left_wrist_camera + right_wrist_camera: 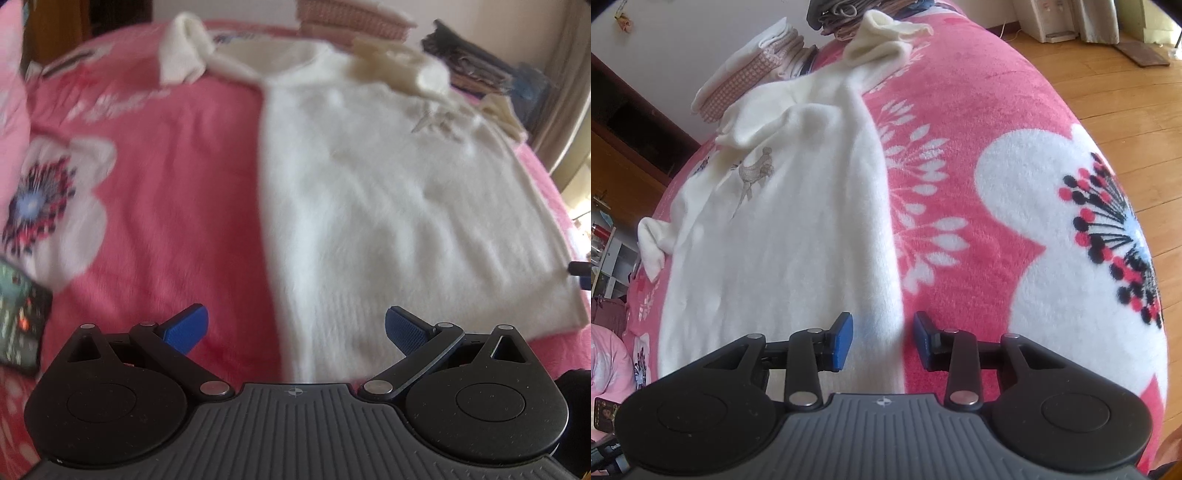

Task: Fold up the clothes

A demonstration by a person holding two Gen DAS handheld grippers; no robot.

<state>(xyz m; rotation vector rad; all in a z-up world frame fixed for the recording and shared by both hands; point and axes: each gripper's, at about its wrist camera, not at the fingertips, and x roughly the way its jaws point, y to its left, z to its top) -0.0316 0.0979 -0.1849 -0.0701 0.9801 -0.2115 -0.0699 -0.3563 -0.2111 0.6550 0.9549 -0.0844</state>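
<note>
A white fluffy sweater (369, 192) lies spread flat on a pink flowered blanket (166, 184), its sleeves bunched near the far shoulders. In the right wrist view the sweater (783, 240) shows a small embroidered bird (753, 173) on the chest. My left gripper (295, 328) is open wide, hovering over the sweater's near left edge at the hem. My right gripper (882, 339) stands over the sweater's right side edge, its blue pads (842, 341) apart, with the fabric edge seen between them but not pinched.
Folded clothes (750, 74) and a dark pile (472, 55) sit at the bed's far end. A dark patterned box (18, 325) lies on the blanket at the left. The blanket (997, 221) drops off to a wooden floor (1108, 74) on the right.
</note>
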